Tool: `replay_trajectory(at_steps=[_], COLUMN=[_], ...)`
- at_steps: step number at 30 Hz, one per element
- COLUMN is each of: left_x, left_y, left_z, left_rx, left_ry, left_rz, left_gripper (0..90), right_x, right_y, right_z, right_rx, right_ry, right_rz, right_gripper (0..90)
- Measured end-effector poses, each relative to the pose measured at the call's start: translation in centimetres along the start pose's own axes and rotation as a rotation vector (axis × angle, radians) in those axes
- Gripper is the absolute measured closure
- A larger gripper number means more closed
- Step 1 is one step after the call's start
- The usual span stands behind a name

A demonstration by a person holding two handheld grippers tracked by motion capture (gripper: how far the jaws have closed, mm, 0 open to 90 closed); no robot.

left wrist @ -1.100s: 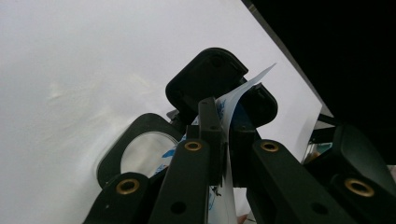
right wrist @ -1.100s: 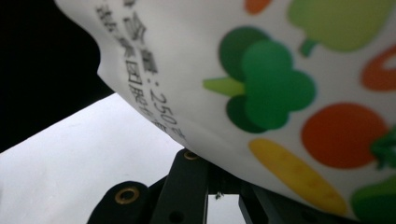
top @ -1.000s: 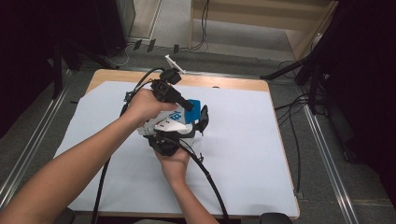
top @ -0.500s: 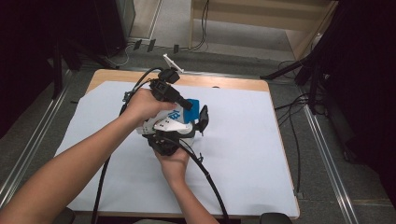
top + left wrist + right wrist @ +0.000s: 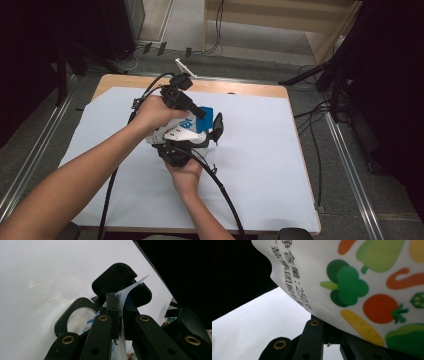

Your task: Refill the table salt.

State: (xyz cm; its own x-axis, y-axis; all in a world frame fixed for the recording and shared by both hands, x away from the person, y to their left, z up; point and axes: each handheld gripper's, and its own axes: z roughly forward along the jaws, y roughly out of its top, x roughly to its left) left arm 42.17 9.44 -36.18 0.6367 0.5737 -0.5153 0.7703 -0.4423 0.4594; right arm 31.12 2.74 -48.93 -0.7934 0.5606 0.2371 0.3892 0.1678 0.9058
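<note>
- The white table cover (image 5: 280, 165) is smooth, matte and flat, and everything I'm doing sits over its middle; that's my landmark.
- Above the cover's centre hangs the pouch (image 5: 186, 131): a soft, glossy white plastic bag printed with vegetables, black lettering and a blue patch on top. It looks limp and slippery, held between my two tools and not lying flat.
- My left gripper (image 5: 181, 97) comes in from the far side of the pouch, black and hard-edged, jaws clamped tight on a thin upper edge of the film; in the left gripper view that edge (image 5: 130, 290) sticks up like a sheet between the closed jaws.
- My right gripper (image 5: 175, 152) sits on the near side of the pouch, jaws pressed together; in its own view the printed belly of the pouch (image 5: 362, 285) bulges right over them, and I judge I've pinched its lower seam, though the contact itself is hidden.
- Step in hand, as I read it: both ends gripped, hands steady, ready to pull apart or tear open.
- Next move calls for firm, opposed pulling without letting the slick film slide out.
</note>
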Motion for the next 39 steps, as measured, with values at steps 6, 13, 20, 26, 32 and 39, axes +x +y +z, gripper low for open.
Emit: replay_trajectory(at_steps=[6,13,20,26,32,39], left_x=[0.00,-0.02,-0.04,-0.09,-0.09,-0.10], left_y=[0.00,0.02,0.01,-0.05,-0.03,-0.06], left_z=[-0.01,0.09,0.26,0.22,0.19,0.13], left_rx=[-0.001,0.001,0.007,0.004,0.001,-0.001], left_ry=[-0.001,-0.001,0.000,-0.002,0.000,-0.007], left_rz=[0.001,0.008,0.011,0.004,0.007,0.001], left_gripper=[88.7,88.7,88.7,88.7,88.6,88.6], right_x=[-0.02,-0.06,-0.07,-0.05,0.02,0.03], right_y=[0.01,-0.01,-0.05,-0.06,-0.05,-0.04], right_z=[0.01,-0.02,-0.01,0.01,-0.02,-0.02], right_rx=[-0.001,-0.002,-0.003,-0.003,-0.005,-0.009], right_ry=[0.000,0.000,-0.001,0.001,0.001,0.001], right_rz=[0.000,-0.001,0.002,0.003,0.003,0.001], right_gripper=[90.0,90.0,90.0,90.0,90.0,90.0])
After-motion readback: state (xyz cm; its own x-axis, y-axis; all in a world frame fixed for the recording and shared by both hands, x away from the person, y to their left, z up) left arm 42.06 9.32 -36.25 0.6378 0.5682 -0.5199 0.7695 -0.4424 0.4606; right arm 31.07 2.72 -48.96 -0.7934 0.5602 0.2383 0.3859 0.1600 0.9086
